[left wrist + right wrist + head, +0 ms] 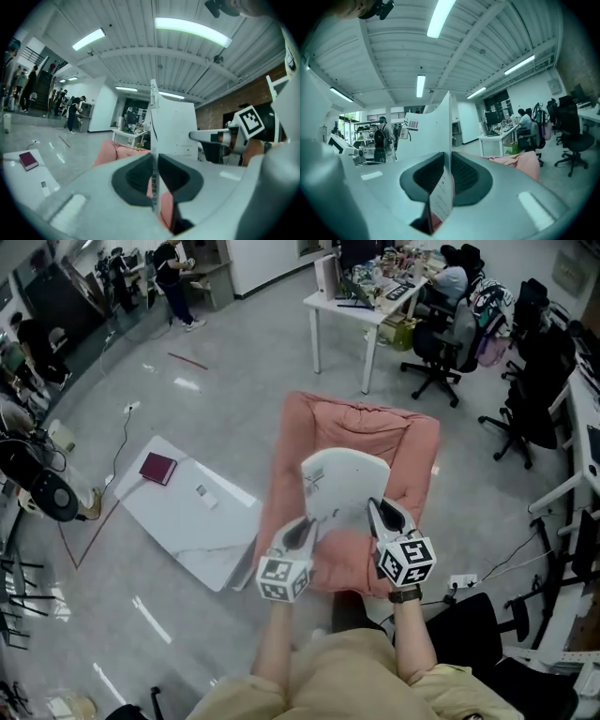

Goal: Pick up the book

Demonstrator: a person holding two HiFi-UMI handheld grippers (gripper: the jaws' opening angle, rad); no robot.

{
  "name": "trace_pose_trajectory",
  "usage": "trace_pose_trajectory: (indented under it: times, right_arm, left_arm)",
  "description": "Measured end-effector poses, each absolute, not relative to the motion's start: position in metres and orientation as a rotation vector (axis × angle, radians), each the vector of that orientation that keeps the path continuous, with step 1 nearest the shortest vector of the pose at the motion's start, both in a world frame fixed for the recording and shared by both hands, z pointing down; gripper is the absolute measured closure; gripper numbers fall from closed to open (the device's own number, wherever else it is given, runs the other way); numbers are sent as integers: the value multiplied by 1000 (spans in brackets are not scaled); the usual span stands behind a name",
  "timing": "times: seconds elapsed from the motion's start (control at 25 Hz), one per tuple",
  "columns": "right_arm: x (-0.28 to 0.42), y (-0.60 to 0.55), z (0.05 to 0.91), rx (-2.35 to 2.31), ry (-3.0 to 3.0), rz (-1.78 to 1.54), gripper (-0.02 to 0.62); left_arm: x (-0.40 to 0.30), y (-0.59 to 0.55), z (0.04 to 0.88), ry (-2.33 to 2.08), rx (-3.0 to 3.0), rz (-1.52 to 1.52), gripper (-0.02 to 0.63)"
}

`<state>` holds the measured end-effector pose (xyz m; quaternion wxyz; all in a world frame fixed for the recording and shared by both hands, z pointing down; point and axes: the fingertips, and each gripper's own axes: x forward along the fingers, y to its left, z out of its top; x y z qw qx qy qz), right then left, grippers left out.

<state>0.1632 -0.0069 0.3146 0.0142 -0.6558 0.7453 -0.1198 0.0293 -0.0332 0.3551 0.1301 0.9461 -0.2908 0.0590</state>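
Observation:
A thin white book (342,484) hangs in the air above a pink cushion seat (361,427), held by both grippers. My left gripper (307,523) is shut on its left edge and my right gripper (379,508) on its right edge. In the left gripper view the book (174,131) stands upright, pinched edge-on in the left gripper (154,164), with the right gripper (193,136) clamped on its far side. Seen from the right gripper view, the right gripper (448,165) pinches the cover (427,136), which bears a barcode. The pink cushion (520,161) lies below.
A low white tabletop (202,531) on the floor at the left carries a dark red book (157,468). A white desk (354,307) with clutter and black office chairs (441,348) stand at the back right. People stand far off at the back left. A power strip (463,581) lies near my right side.

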Motion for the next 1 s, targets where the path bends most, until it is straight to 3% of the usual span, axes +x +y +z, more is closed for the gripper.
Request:
trace_pose_trajectory:
  times: [0.52, 1.0]
  right_arm:
    - [135, 89, 200, -2060, 2215, -47, 541]
    - [130, 115, 174, -2081, 2200, 32, 541]
  left_arm:
    - [8, 44, 244, -815, 2953, -7, 566]
    - [8, 64, 221, -784, 2982, -63, 565]
